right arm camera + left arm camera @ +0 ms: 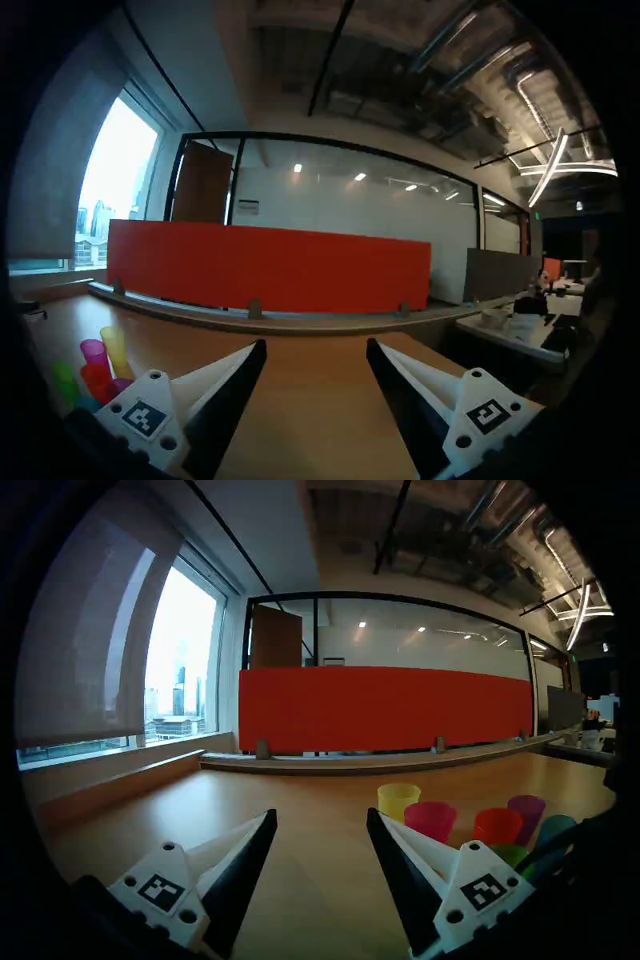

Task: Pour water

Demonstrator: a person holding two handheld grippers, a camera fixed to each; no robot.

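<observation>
Several coloured plastic cups stand grouped on the wooden table. In the left gripper view they sit low on the right: a yellow cup (398, 799), a pink cup (430, 819), an orange cup (497, 826), a purple cup (526, 810), a teal cup (554, 829) and a green cup (512, 854), partly behind the right finger. My left gripper (322, 816) is open, empty, left of the cups. In the right gripper view the cups are at the far left: yellow cup (114, 346), pink cup (94, 352), green cup (65, 382). My right gripper (315, 344) is open over bare table.
A red divider panel (384, 708) runs along the table's far edge (360, 762). A window (180, 668) with a sill is on the left. Desks with equipment (524, 316) stand to the right beyond the table.
</observation>
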